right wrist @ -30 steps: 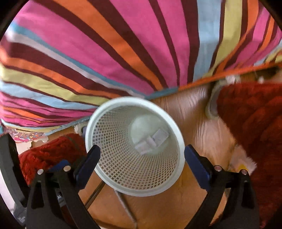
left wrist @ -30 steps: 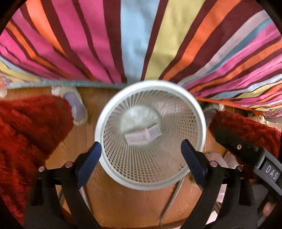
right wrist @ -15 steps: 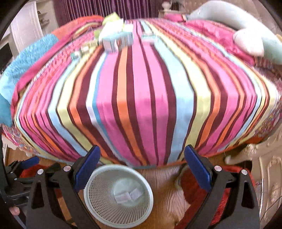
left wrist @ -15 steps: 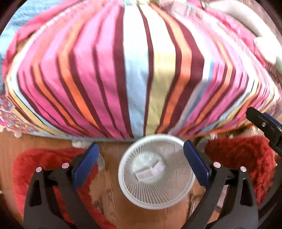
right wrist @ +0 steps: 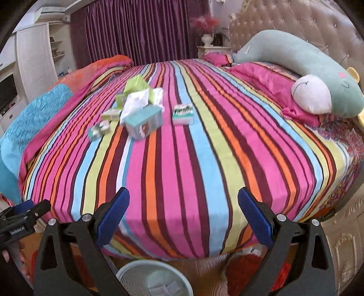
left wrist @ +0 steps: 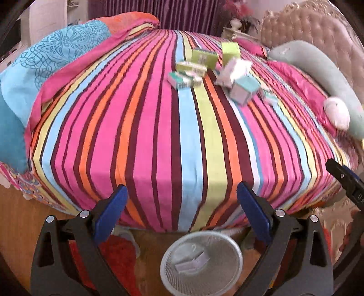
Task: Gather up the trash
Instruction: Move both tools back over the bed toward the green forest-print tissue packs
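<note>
A white mesh waste basket (left wrist: 201, 261) stands on the wooden floor at the foot of the bed, with two small boxes (left wrist: 191, 261) inside; it also shows in the right wrist view (right wrist: 154, 279). Several small cartons and wrappers lie far up the striped bedspread (left wrist: 182, 136): a teal box (right wrist: 143, 121), a green-and-white box (right wrist: 182, 113), green cartons (left wrist: 203, 58). My left gripper (left wrist: 182, 209) is open and empty above the basket. My right gripper (right wrist: 183, 211) is open and empty at the bed's foot.
A long grey-green plush pillow (right wrist: 302, 61) lies along the padded headboard (right wrist: 295, 20) on the right. A blue and pink quilt (left wrist: 52, 61) is bunched at the left. Red rugs (left wrist: 118, 261) flank the basket. A nightstand with a vase (right wrist: 208, 45) stands behind.
Both grippers have risen and tilted up from right over the basket. The basket has dropped to the bottom of each view and the bed top with its boxes has come into sight.
</note>
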